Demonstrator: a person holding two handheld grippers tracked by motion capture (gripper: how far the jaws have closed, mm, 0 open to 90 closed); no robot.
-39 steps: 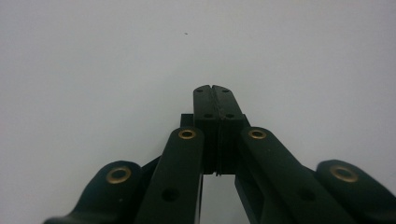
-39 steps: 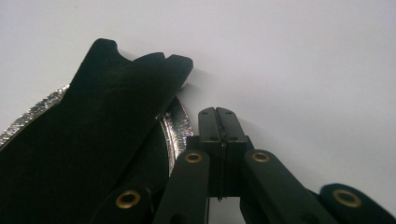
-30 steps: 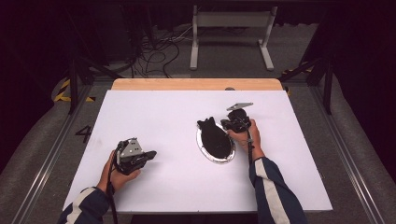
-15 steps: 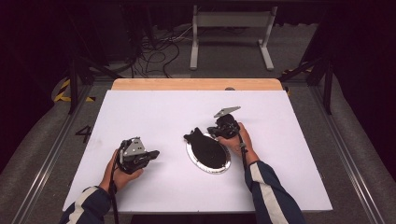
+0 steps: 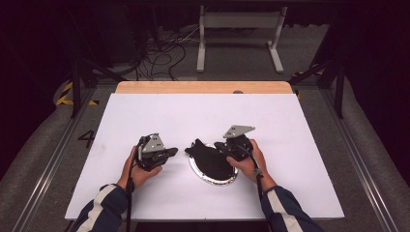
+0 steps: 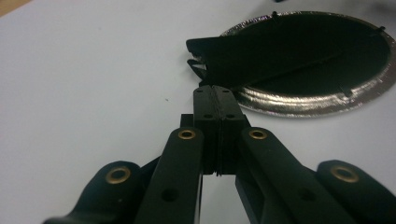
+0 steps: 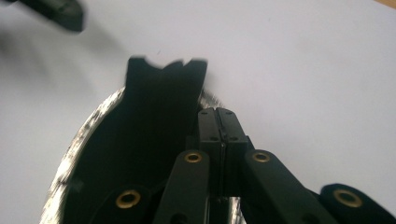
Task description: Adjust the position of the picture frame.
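Observation:
An oval silver-rimmed plate [image 5: 213, 180] lies near the middle of the white table, with a flat black fish-shaped piece [image 5: 208, 158] on it. The piece's notched tail [image 6: 201, 45] sticks out over the rim. My right gripper [image 5: 218, 145] is shut, and its closed jaws rest over the plate's rim [image 7: 206, 100] beside the black piece [image 7: 154, 121]; nothing shows between them. My left gripper [image 5: 173, 152] is shut too, with its tips [image 6: 215, 89] just short of the tail and of the plate [image 6: 299, 102], apart from both.
The white table top [image 5: 290, 125] has bare room all around the plate. A wooden strip [image 5: 203, 87] runs along its far edge. Beyond it, cables and a metal stand [image 5: 239, 29] sit on the floor. The left gripper's jaws [image 7: 60, 14] show blurred at the top left of the right gripper view.
The plate with the black piece has slid left and nearer the person, together with the right gripper. The left gripper has moved right, toward the tail.

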